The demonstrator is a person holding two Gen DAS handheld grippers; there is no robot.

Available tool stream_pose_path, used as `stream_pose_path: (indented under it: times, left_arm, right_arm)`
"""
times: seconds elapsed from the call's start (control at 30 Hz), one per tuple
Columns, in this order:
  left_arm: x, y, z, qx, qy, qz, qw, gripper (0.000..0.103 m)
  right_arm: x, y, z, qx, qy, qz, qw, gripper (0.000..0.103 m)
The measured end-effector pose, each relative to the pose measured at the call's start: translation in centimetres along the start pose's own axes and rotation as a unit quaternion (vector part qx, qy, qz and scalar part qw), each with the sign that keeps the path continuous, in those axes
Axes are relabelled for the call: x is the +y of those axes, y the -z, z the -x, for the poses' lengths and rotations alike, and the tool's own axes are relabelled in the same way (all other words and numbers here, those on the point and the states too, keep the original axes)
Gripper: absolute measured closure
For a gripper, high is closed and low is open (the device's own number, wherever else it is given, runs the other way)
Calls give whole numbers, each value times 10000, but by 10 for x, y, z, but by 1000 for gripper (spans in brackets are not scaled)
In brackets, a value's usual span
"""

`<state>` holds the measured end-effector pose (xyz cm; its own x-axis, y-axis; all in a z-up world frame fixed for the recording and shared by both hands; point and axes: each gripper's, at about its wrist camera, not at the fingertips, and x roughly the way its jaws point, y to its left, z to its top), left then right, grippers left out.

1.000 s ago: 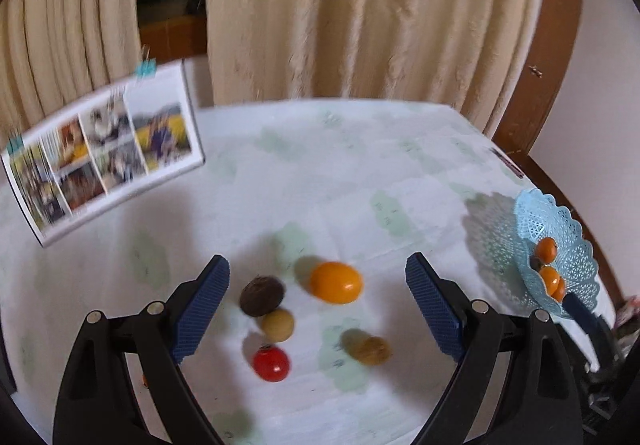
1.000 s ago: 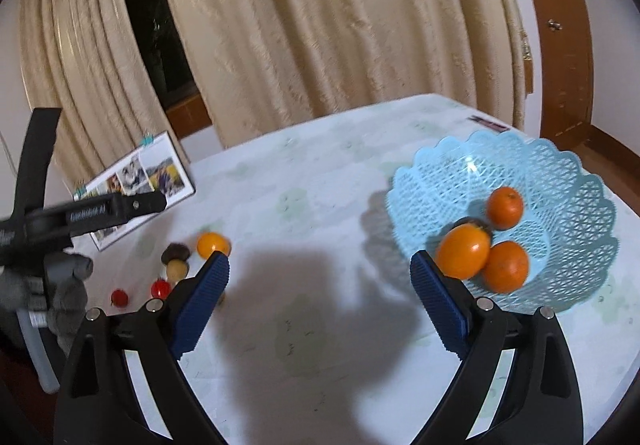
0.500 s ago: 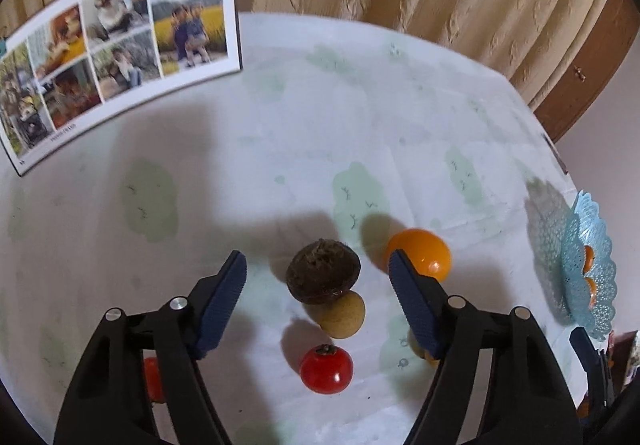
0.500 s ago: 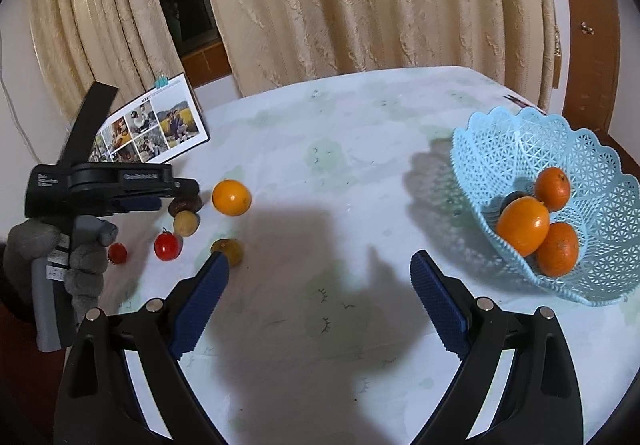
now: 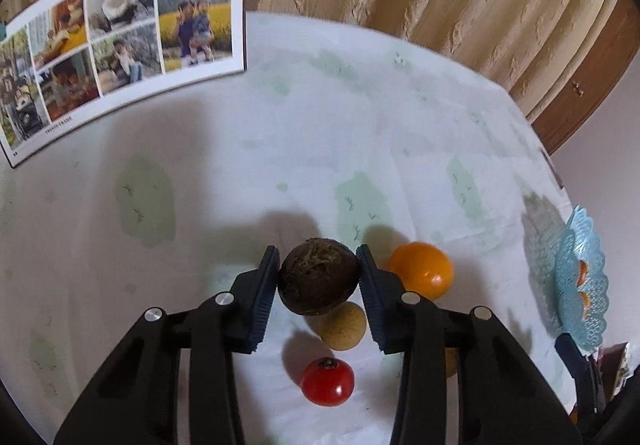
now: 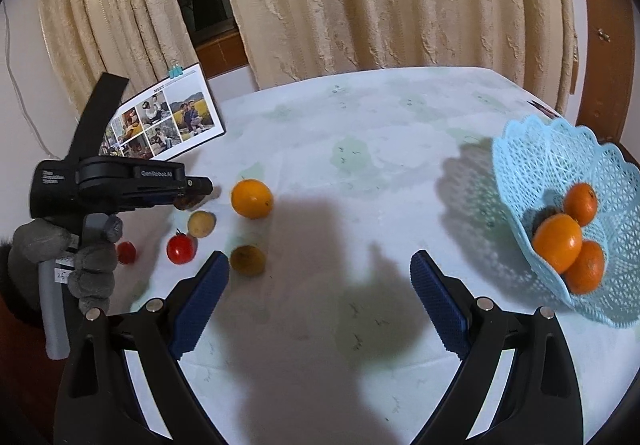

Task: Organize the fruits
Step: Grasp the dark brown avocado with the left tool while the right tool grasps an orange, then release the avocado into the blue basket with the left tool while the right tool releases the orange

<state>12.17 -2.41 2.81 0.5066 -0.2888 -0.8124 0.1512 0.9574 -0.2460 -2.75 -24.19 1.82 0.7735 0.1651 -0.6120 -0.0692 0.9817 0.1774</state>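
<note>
A dark brown rough fruit point(image 5: 318, 281) sits between the blue pads of my left gripper point(image 5: 317, 256), whose jaws are closing and touch it on both sides. Around it on the white tablecloth lie an orange point(image 5: 421, 269), a tan round fruit point(image 5: 344, 327) and a red tomato point(image 5: 327, 381). In the right wrist view a gloved hand point(image 6: 80, 253) holds that left gripper point(image 6: 200, 191) over the cluster. My right gripper point(image 6: 320, 285) hangs open and empty above the cloth, left of the light blue lattice basket point(image 6: 532, 149), which holds three oranges point(image 6: 558, 243).
A brownish-yellow fruit point(image 6: 248, 260) and a smaller tomato point(image 6: 126, 252) also lie near the cluster. A photo calendar point(image 6: 168, 125) stands clipped at the table's back left. Cream curtains point(image 6: 360, 5) hang behind, and the basket stands near the right table edge.
My left gripper has come down onto the fruit cluster and its jaws have narrowed from wide apart to touching the dark brown fruit. The right gripper has drifted left, still wide open.
</note>
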Motion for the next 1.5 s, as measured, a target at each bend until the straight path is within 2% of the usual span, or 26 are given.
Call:
stream_pose_path:
  times: [0.17,0.37,0.5,0.63,0.73,0.77,0.87,0.9,1.17,1.33,1.5]
  left_arm:
    - [-1,-6,26,-366,-83,2,9993,63]
    - [-1,-11,63,-839,-87,-5,9964,63]
    - [-1,-13,78,-1031,-59,4,9947,63]
    - [0,-14,88,-1137,-23,32,9935,63]
    - [2,-15,92,-1156,2,59,9933,63]
    - [2,-15,92,-1160,8,66,9932,63]
    - [2,-15,93,-1173,17,82,9931,63]
    - [2,-15,93,-1173,18,85,9931,63]
    - [-2,-13,90,-1148,20,35,9934,63]
    - [-8,-11,89,-1140,46,-49,9935,63]
    - [-15,-8,87,-1114,90,-136,9936,63]
  right_arm:
    - [12,-16,-17,135,-155,45,9998,10]
    - [31,-37,-55,482,-468,26,9977,10]
    - [45,-48,-84,724,-486,112,9961,11]
    - [55,-55,-109,940,-407,235,9945,20]
    - [53,-57,-132,1230,-249,219,9918,37]
    - [52,-57,-138,1319,-236,198,9908,38]
    - [52,-57,-139,1279,-248,246,9912,49]
    - [52,-57,-138,1294,-376,209,9907,60]
    - [42,-67,-106,978,-395,165,9943,60]
    - [16,-75,-76,705,-292,-62,9971,60]
    - [-18,-80,-47,463,4,-310,9984,60]
